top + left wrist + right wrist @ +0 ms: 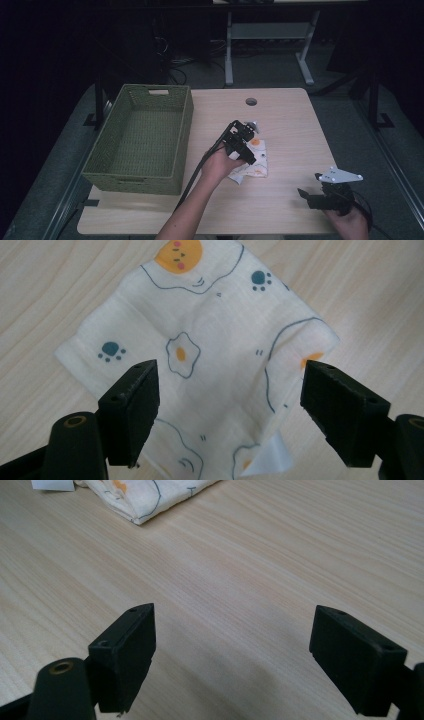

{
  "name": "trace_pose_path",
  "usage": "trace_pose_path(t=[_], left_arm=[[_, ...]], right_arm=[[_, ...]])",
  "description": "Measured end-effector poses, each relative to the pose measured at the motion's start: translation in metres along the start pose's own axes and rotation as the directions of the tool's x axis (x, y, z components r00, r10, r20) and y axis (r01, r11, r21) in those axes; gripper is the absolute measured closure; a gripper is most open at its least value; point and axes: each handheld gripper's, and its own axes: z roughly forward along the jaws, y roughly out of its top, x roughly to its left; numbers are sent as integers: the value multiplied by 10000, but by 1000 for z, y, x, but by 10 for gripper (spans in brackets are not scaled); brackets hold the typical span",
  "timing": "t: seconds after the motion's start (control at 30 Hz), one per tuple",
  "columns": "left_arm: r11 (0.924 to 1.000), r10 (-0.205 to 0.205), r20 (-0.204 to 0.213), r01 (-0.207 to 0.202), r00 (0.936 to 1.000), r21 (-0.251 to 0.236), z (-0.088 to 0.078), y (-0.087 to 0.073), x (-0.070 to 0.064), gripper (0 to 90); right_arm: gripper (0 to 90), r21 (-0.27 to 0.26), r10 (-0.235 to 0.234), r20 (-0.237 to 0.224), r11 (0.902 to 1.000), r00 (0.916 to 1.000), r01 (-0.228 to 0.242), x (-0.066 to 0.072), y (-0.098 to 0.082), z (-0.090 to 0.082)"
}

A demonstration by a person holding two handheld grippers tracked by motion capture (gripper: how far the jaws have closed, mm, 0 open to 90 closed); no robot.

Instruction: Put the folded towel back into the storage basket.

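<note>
Here, the left gripper (pixel 227 410) is hovering directly above the folded cloth (pixel 200 355) lying mid-table beside the green basket (pixel 142 140), jaws spread wide and holding nothing, while the right gripper (pixel 311 196), also open and empty, is waiting well apart.

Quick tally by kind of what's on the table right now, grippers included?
Folded printed cloth: 1
Green woven basket: 1
Grippers: 2, left gripper open above the cloth, right gripper open over bare table
Total: 4
</note>
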Motion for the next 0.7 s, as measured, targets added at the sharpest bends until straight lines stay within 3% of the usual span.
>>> trace_pose_path(t=[0.33,0.7], left_arm=[[9987,-336,152,330,9993,386,21,10,9,245],[9959,-569,202,553,9982,717,39,17,15,319]], right_arm=[[184,-19,23,-46,10000,10000,-24,-1,0,-1],[184,-82,49,-51,10000,10000,-50,-1,0,-1]])
